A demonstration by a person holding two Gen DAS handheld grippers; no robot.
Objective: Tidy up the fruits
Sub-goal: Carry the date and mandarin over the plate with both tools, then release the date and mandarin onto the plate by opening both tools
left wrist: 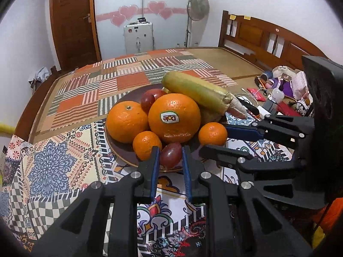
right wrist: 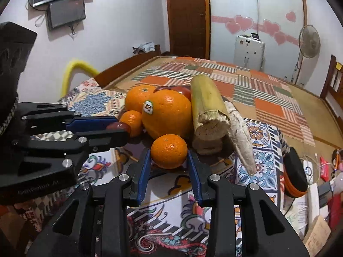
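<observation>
A dark brown plate (left wrist: 125,150) holds the fruit. On it are a big orange with a Dole sticker (left wrist: 174,117), a second orange (left wrist: 127,124), two small mandarins (left wrist: 146,144) (left wrist: 212,133), a red apple (left wrist: 151,98), a small red fruit (left wrist: 170,155) and a yellow-green cane piece (left wrist: 196,91). My left gripper (left wrist: 170,152) stands around the small red fruit, fingers at its sides. My right gripper (right wrist: 169,154) stands around the near mandarin (right wrist: 169,151), fingers at its sides. Firm contact is unclear in both views.
The plate sits on a patterned cloth (left wrist: 53,160) over a bed with a patchwork mat (left wrist: 128,75). Clutter of toys and cables (left wrist: 283,85) lies to the right by the wooden headboard (left wrist: 257,34). A black case (right wrist: 294,171) lies right of the plate.
</observation>
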